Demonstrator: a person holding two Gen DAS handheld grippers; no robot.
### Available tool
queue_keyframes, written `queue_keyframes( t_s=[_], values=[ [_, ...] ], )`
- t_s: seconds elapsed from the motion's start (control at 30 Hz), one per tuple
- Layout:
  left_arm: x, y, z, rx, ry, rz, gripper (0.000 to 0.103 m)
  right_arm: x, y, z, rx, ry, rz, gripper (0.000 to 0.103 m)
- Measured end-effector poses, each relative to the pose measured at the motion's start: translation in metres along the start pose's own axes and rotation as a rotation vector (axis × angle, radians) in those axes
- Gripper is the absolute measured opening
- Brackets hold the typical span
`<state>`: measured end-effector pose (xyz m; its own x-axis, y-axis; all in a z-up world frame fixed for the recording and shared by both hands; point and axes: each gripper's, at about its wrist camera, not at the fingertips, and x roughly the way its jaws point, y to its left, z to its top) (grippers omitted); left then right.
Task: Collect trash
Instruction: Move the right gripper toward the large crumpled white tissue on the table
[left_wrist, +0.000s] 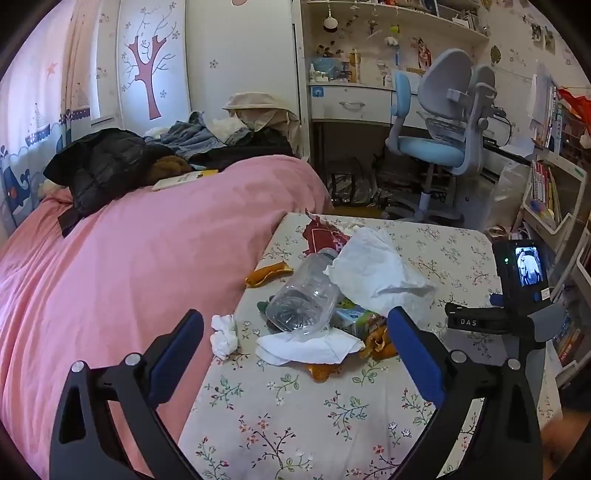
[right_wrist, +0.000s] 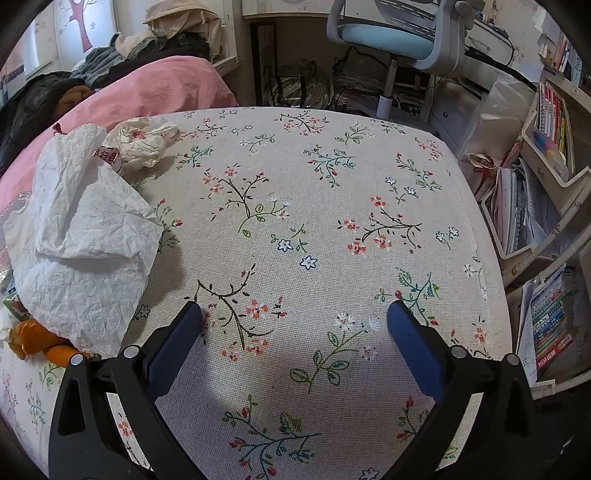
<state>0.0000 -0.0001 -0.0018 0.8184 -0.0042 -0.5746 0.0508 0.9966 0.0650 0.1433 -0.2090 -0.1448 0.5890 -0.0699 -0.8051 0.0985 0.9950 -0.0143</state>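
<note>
bottle (left_wrist: 304, 295) on side, base toward left tongs (left_wrist: 295, 328), spread.

A child's bedroom at home: a pink bed (left_wrist: 147, 258) piled with clothes (left_wrist: 177, 144), a tree-painted wardrobe (left_wrist: 151, 59), a desk chair (left_wrist: 443, 122) and bookshelves (right_wrist: 546, 155).

Right claw (right_wrist: 293, 314) spread wide, blue-padded fingers (right_wrist: 173, 343) above bare floral-print cloth on the counter (right_wrist: 332, 155), holding nothing. Along the counter's left edge, a large crumpled white paper sheet (right_wrist: 81, 243); just behind it, toward the far left corner, a scrunched cream wrapper with red print (right_wrist: 140, 146). Orange peel pieces (right_wrist: 37, 339) at the sheet's near end, touching it. Beyond the far edge, a blue-seated grey swivel chair (right_wrist: 384, 40). Off the left side, a pink bed cover (right_wrist: 162, 88).
</note>
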Motion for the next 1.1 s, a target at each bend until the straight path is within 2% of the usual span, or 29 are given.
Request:
queue_keyframes(
  t_s=[0.07, 0.17, 0.23, 0.27, 0.4, 0.63, 0.73, 0.83, 0.9, 1.0, 1.1],
  values=[
    [0.008, -0.003, 0.002, 0.021, 0.039, -0.004, 0.095, 0.0, 0.0, 0.0, 0.0, 0.001, 0.0, 0.096],
    [0.016, -0.003, -0.006, 0.044, 0.014, -0.008, 0.095, 0.0, 0.0, 0.0, 0.0, 0.0, 0.0, 0.096],
    [0.024, -0.002, -0.006, 0.042, 0.058, -0.017, 0.095, 0.0, 0.0, 0.001, 0.0, 0.001, 0.0, 0.096],
    [0.022, -0.001, -0.004, 0.03, 0.053, -0.044, 0.095, 0.0, 0.0, 0.0, 0.0, -0.001, 0.0, 0.096],
    [0.014, -0.006, -0.001, 0.051, 0.008, -0.045, 0.095, 0.0, 0.0, 0.0, 0.0, -0.001, 0.0, 0.096],
    [0.016, -0.012, 0.004, 0.066, -0.028, -0.072, 0.095, -0.001, 0.001, -0.001, 0.015, 0.004, -0.01, 0.096],
    [0.026, -0.006, 0.011, 0.022, -0.009, -0.094, 0.095, -0.006, 0.005, -0.002, -0.006, 0.077, 0.008, 0.096],
    [0.021, -0.001, 0.012, -0.018, -0.006, -0.106, 0.095, -0.031, 0.008, 0.0, -0.023, 0.006, -0.015, 0.096],
    [0.012, 0.001, 0.013, -0.036, -0.023, -0.104, 0.095, -0.064, 0.011, 0.0, -0.043, -0.072, -0.05, 0.096],
    [0.001, 0.004, 0.015, -0.043, -0.051, -0.091, 0.095, -0.114, 0.016, -0.006, -0.048, -0.178, -0.031, 0.096],
    [0.001, 0.006, 0.015, -0.01, -0.029, -0.078, 0.095, -0.169, 0.015, -0.015, -0.043, -0.298, -0.006, 0.096]
  ],
)
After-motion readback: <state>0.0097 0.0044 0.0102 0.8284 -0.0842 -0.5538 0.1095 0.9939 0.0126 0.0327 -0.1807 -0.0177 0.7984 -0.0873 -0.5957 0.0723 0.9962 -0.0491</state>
